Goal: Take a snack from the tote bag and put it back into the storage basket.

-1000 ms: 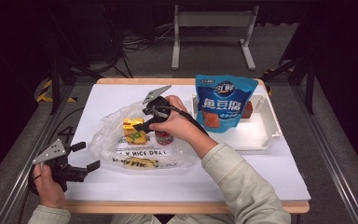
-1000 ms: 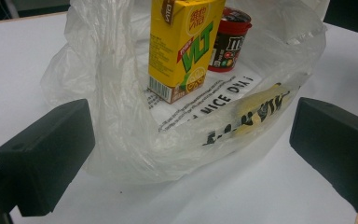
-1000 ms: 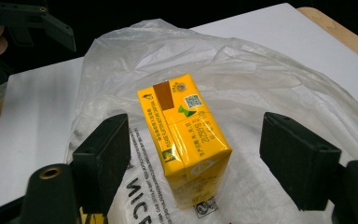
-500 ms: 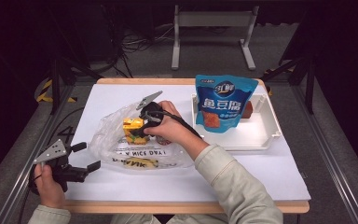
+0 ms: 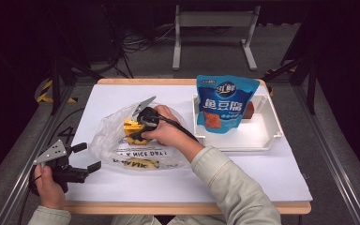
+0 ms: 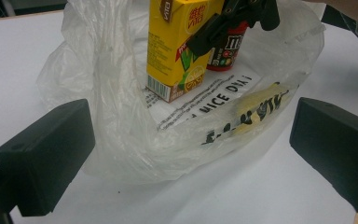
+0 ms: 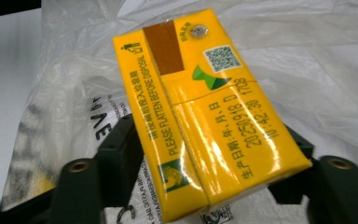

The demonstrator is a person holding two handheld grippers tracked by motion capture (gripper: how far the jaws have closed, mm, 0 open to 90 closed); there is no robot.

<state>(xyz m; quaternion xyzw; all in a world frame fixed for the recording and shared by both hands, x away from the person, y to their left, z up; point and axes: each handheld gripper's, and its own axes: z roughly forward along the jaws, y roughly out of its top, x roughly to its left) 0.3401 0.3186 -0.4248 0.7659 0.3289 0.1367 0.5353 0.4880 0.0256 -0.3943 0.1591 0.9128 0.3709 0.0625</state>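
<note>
A yellow drink carton (image 5: 131, 129) stands upright in a clear plastic bag (image 5: 108, 140) at the table's left middle. Beside it in the left gripper view stands a red candy tube (image 6: 226, 51). My right gripper (image 5: 139, 132) reaches down into the bag. Its jaws have just been closing, and the carton (image 7: 205, 107) sits between them with the pads against its sides. My left gripper (image 5: 86, 157) rests near the front left edge, facing the bag (image 6: 121, 116), its jaws wide open with nothing between them.
A white tray (image 5: 267, 140) at the right holds an upright blue snack pouch (image 5: 225, 103) with a reddish-brown item (image 5: 249, 110) behind it. A white sheet (image 5: 243, 178) covers the tabletop. A stand and cables lie beyond the far edge.
My right hand has moved left and down into the bag, and its jaws have narrowed around the yellow carton. The left gripper has stayed where it was.
</note>
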